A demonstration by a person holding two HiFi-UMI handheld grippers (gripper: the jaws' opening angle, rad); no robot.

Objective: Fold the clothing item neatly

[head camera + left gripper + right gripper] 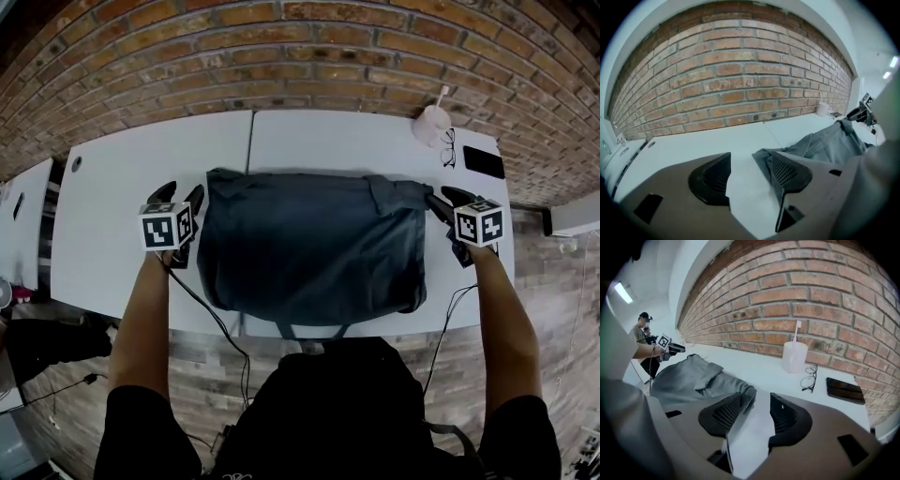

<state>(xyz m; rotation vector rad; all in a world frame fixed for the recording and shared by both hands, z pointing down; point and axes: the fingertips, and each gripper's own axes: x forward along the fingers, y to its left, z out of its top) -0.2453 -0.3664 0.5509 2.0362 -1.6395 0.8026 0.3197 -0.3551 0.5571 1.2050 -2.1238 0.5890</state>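
A dark grey garment [309, 248] lies spread in a rough rectangle on the white table [112, 234], its near hem reaching the front edge. My left gripper [180, 194] sits just off the garment's far left corner, jaws apart. In the left gripper view the left gripper [749, 161] has only bare table between its jaws, with the cloth [825, 143] beside the right jaw. My right gripper [445, 199] is at the far right corner. In the right gripper view the right gripper [757, 401] is open, the garment's edge [689, 378] lying against the left jaw, not pinched.
A white cup [432, 124] with a stick in it, a pair of glasses [447, 147] and a black phone [483, 161] lie at the table's far right. A brick wall [281, 56] runs behind. Another white table [23, 216] stands to the left. Cables hang from both grippers.
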